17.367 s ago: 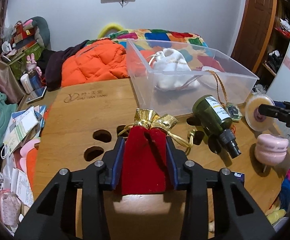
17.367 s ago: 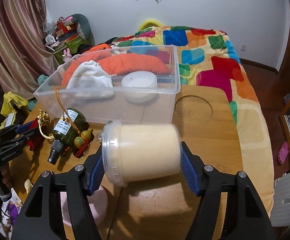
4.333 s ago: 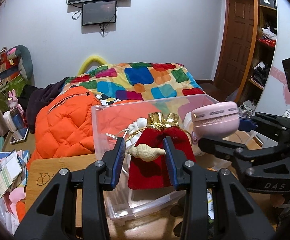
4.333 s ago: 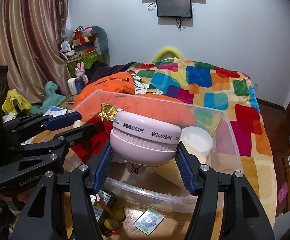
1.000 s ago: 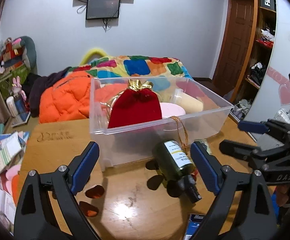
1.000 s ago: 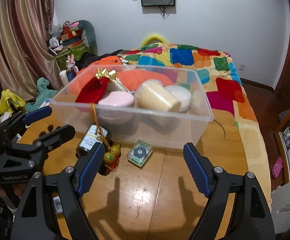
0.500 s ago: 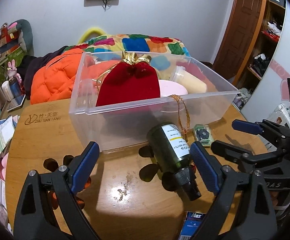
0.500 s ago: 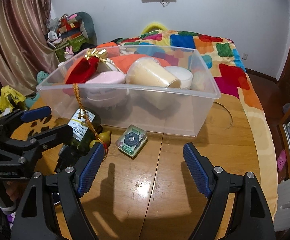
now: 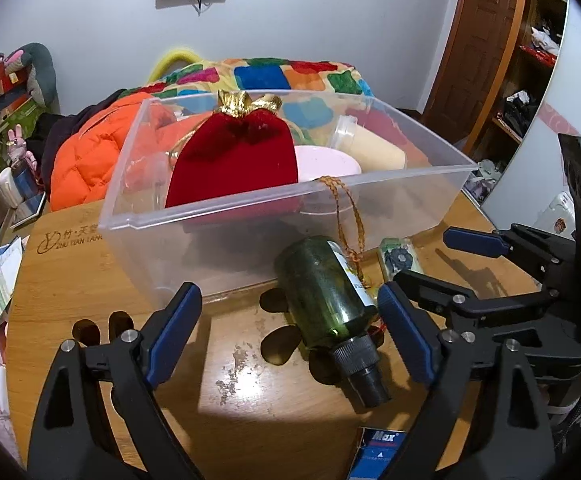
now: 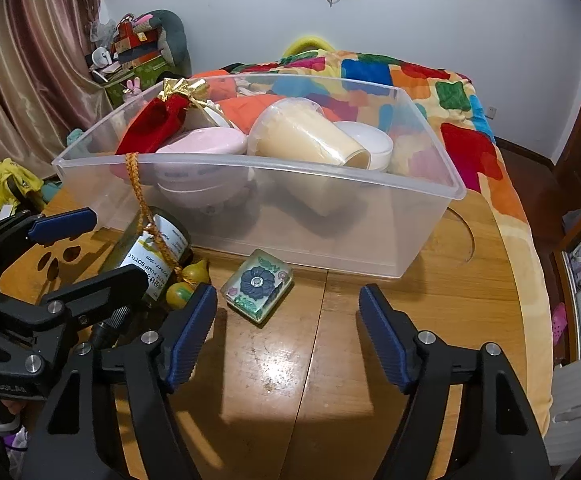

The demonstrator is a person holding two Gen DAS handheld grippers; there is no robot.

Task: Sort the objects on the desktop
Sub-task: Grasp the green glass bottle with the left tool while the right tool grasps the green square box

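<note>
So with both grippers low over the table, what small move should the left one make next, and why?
Probably ease the left gripper forward and down so its closing jaws straddle the green bottle. The bottle lies on its side on the table, outside the clear bin, between the pads but untouched. A gold cord hangs from the bin's rim over the bottle, so lift slowly.

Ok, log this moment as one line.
left hand-held gripper: closing, astride green bottle | right hand-held gripper: closing, empty | floral block: on table
</note>
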